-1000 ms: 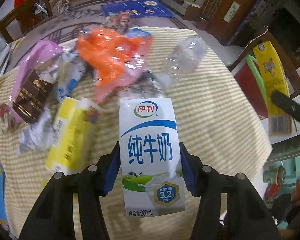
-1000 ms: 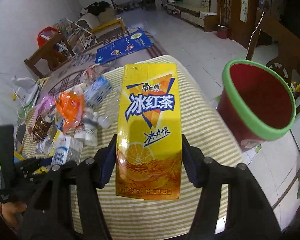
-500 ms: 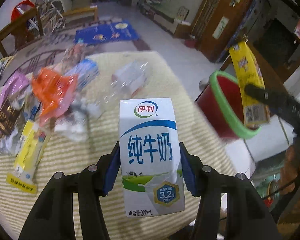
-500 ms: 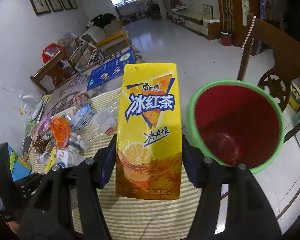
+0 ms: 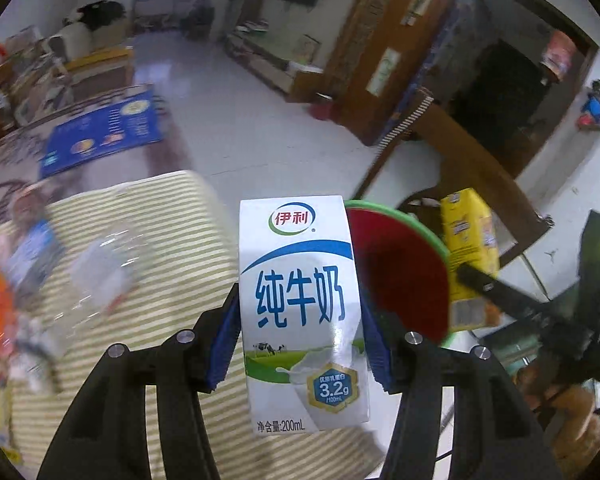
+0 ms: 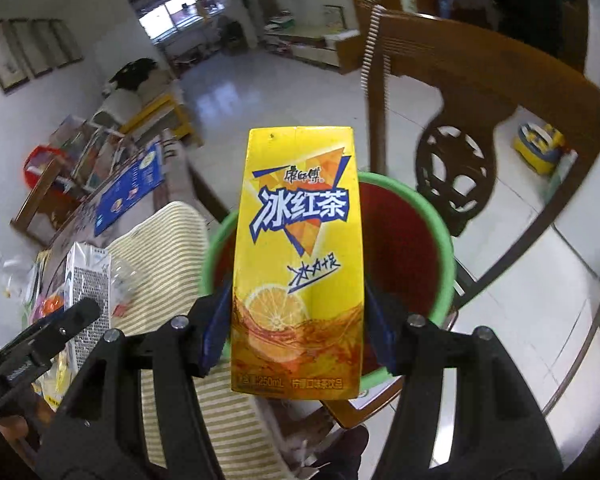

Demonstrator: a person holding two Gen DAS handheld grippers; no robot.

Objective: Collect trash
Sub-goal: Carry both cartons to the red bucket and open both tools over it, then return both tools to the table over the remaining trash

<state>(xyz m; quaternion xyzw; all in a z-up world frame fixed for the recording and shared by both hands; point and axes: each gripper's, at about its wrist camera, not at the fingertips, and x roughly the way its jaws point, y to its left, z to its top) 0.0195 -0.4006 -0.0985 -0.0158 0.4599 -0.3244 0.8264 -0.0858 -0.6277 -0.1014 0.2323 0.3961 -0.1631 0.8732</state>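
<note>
While both cartons hang near the red bin [image 6: 416, 240], I want each one centred over its green rim before I release. My right gripper [image 6: 296, 332] clamps the tall yellow iced tea carton [image 6: 296, 264], mid-frame, in front of the bin's mouth. My left gripper [image 5: 300, 344] pinches the white milk carton [image 5: 302, 312], centre frame, bin just to its right. Both cartons look unflattened, their printed faces toward the cameras.

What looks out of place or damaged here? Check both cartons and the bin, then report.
Nothing stands out. The milk carton sits upright and undented in the left gripper, the iced tea carton likewise in the right gripper. The red bin stands upright; no spill shows.
</note>
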